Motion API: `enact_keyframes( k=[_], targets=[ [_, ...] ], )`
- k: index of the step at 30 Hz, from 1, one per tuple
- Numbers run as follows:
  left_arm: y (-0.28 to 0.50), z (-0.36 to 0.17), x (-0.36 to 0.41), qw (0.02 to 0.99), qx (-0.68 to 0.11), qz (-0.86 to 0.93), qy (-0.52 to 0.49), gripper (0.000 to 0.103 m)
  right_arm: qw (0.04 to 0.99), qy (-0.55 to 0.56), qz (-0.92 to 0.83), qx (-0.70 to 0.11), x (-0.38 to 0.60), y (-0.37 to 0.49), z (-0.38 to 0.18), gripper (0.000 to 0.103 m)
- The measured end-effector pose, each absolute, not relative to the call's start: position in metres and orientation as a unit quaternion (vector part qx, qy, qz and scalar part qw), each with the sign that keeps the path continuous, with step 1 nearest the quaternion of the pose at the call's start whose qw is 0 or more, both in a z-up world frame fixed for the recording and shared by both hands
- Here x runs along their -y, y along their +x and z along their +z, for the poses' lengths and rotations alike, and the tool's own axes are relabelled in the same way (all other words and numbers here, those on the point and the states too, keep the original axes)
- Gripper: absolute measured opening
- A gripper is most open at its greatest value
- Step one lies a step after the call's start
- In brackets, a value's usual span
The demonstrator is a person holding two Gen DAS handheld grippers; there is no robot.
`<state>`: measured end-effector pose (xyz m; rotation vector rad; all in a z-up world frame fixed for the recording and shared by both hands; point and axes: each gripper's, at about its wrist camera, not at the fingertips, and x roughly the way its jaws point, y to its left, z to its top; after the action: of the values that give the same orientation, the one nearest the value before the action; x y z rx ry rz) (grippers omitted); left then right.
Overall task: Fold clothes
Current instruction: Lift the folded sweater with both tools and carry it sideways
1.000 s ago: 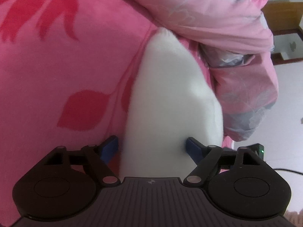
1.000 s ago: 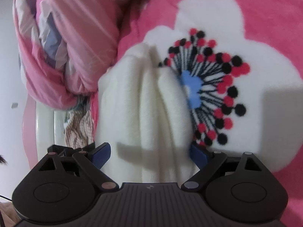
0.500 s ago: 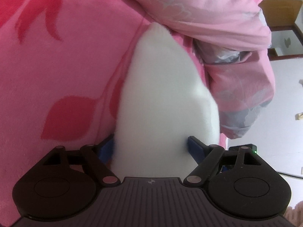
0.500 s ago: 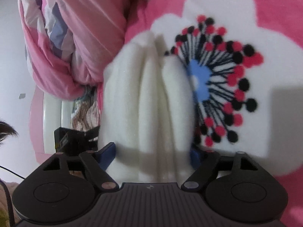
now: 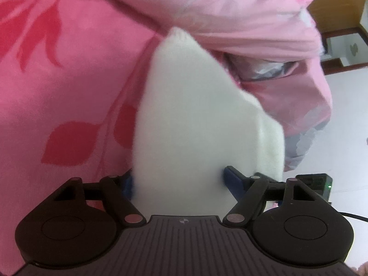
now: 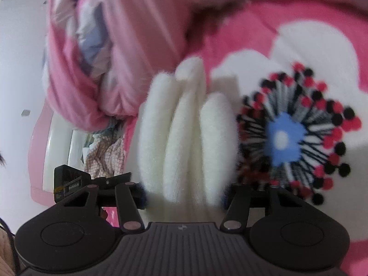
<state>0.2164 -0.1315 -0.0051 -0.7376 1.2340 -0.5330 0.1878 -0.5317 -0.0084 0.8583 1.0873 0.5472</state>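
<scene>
Your biggest change is in the white fleece garment [image 6: 186,142]: a second ago it lay spread on the pink flowered blanket [image 5: 57,73] of the bed, and now its folds stand bunched and drawn in, with the near end lifted slightly off the blanket. That suggests you are gathering both ends to carry one half over the other, so the fold looks begun but not laid.

Your right hand-held gripper [image 6: 184,195] has narrowed a good deal over that second; its jaws are closing, with the bunched fleece between them and the blue pads pressing into its sides. Your left hand-held gripper [image 5: 178,181] has drawn in only a little; its jaws are also closing on a flat white panel of the same garment [image 5: 195,115], pads at its edges.

The rumpled pink quilt [image 5: 241,16] sits just behind the garment.

No basket, box or drawer for clothes shows near you, so nothing is held in one.
</scene>
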Motion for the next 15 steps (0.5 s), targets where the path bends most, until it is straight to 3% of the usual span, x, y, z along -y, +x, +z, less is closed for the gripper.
enact_keyframes(
  k=[8, 15],
  targets=[
    [0.178, 0.072, 0.116, 0.749, -0.527, -0.237, -0.325, 0.076, 0.761, 0.386, 0.265, -0.449, 0.517, 0.169, 0.059, 0.055],
    [0.139, 0.156, 0.108, 0.752, -0.514, -0.289, -0.295, 0.076, 0.784, 0.404, 0.233, -0.409, 0.498, 0.099, 0.144, 0.055]
  ],
)
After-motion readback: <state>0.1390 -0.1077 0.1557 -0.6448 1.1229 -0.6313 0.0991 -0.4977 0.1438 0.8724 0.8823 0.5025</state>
